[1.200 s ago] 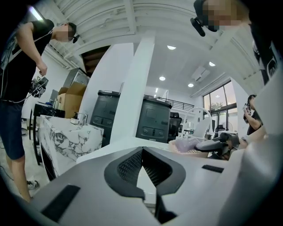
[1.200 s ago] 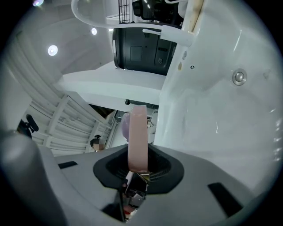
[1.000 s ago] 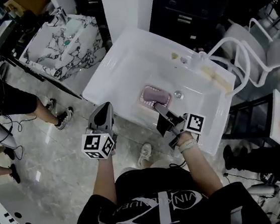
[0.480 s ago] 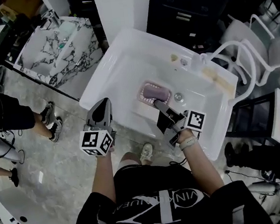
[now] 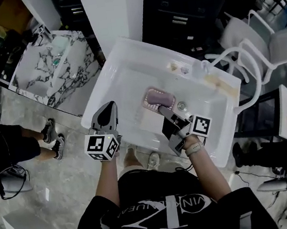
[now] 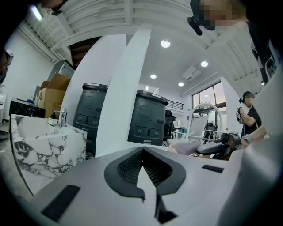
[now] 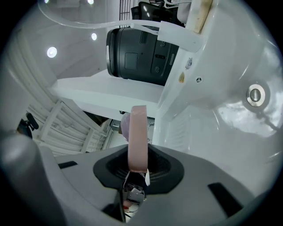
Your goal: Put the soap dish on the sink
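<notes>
A pink soap dish with a purple soap bar in it hangs over the basin of the white sink, close to the drain. My right gripper is shut on the dish's near rim. In the right gripper view the rim stands on edge between the jaws of the right gripper, with the drain to the right. My left gripper is shut and empty over the sink's front-left rim. The left gripper view shows the left gripper and, far right, the dish.
A marble-patterned sink stands to the left, with a white pillar and black cabinets behind. White chairs are at the right. A person's legs are on the floor at the left.
The left gripper has come in from the floor side onto the sink's front rim. The right gripper still holds the dish over the basin. The person at the left has slid toward the frame's edge.
</notes>
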Demonstrator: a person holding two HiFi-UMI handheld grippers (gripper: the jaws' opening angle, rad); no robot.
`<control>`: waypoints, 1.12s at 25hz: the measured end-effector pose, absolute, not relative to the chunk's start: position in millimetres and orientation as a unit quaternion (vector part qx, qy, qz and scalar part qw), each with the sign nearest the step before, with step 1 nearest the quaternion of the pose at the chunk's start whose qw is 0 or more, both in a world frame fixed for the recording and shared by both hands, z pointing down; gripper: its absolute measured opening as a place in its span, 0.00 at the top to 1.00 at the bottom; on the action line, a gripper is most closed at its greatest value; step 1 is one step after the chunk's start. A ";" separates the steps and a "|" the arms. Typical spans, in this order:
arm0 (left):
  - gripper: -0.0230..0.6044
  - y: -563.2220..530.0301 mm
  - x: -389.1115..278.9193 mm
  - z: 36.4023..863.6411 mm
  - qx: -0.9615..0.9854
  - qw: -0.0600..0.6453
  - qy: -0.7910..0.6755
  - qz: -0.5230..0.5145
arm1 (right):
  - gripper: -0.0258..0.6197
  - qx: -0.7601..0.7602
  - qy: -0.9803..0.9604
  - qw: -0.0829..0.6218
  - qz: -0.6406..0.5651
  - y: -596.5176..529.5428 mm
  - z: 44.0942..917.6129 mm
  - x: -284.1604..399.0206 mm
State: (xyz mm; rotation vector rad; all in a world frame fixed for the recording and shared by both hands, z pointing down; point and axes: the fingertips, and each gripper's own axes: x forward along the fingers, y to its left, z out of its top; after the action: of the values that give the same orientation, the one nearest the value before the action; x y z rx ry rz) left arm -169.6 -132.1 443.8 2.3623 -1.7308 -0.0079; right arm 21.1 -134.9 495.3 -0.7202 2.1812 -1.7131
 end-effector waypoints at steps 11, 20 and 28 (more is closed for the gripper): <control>0.94 -204.6 -168.2 441.6 0.835 0.109 -0.539 0.001 | 0.83 -0.282 0.744 0.162 -0.584 -181.8 495.6 11.6; 0.94 -236.4 -169.3 445.6 0.848 0.116 -0.518 0.005 | 0.83 -0.288 0.741 0.171 -0.582 -213.6 493.1 -3.8; 0.94 -262.7 -171.6 451.9 0.854 0.124 -0.506 0.004 | 0.83 -0.289 0.743 0.170 -0.580 -243.8 495.4 -16.9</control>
State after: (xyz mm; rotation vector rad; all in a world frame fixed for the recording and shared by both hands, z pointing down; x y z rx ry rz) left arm -171.6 -262.7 451.9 2.4895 -1.4748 0.0109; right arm -16.9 -243.8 495.4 -0.8203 2.1110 -1.6469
